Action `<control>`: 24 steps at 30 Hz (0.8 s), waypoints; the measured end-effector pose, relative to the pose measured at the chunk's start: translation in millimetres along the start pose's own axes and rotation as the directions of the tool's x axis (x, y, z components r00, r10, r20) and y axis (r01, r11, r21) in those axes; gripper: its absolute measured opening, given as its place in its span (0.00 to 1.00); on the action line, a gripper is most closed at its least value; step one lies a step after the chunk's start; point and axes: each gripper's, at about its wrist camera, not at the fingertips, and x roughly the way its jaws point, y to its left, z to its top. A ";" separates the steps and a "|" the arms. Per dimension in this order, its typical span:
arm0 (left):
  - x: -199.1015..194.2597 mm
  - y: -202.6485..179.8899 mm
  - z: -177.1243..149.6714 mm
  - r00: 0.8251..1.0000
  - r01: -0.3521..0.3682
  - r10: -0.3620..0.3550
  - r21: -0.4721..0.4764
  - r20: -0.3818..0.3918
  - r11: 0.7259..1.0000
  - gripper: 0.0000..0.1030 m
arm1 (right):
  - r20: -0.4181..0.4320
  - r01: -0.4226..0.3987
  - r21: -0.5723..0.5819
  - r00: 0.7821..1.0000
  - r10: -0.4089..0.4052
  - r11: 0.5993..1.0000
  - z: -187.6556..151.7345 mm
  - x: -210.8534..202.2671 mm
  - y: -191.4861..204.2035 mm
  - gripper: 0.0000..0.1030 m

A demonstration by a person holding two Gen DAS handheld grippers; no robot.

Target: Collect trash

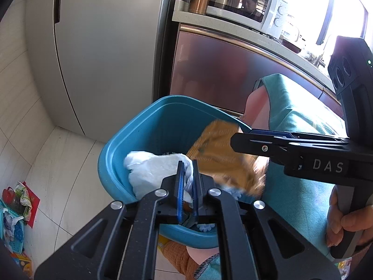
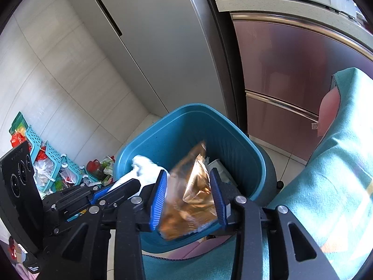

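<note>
A blue waste bin stands on the tiled floor below both grippers. My left gripper hangs over the bin's near rim, shut on a crumpled white plastic bag that droops into the bin. My right gripper is over the bin's mouth with its blue pads apart. An orange-brown foil wrapper sits between them, motion-blurred while the fingers stay sharp, so it looks loose and dropping. The bottom of the bin is mostly hidden.
Behind the bin stand a grey fridge and a copper-fronted cabinet with a microwave on top. A teal cloth drapes on the right. Teal baskets with bags and litter lie on the floor at left. A hand holds the right gripper's handle.
</note>
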 end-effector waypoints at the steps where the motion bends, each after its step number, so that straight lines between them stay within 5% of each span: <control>1: 0.3 0.3 -0.3 1.000 0.000 0.000 -0.002 -0.001 1.000 0.07 | 0.000 -0.001 0.000 1.000 0.001 1.000 -0.1 0.3 0.0 0.35; 13: -17.9 -2.5 -4.1 0.999 -0.002 0.001 0.016 0.054 1.000 0.43 | 0.041 -0.031 0.013 0.999 0.031 0.999 -14.5 -13.9 -3.0 0.43; 24: -62.0 -10.2 -16.3 0.981 0.015 -0.022 0.038 0.193 0.999 0.83 | 0.198 -0.018 -0.009 0.980 0.020 1.000 -50.9 -70.3 -2.2 0.69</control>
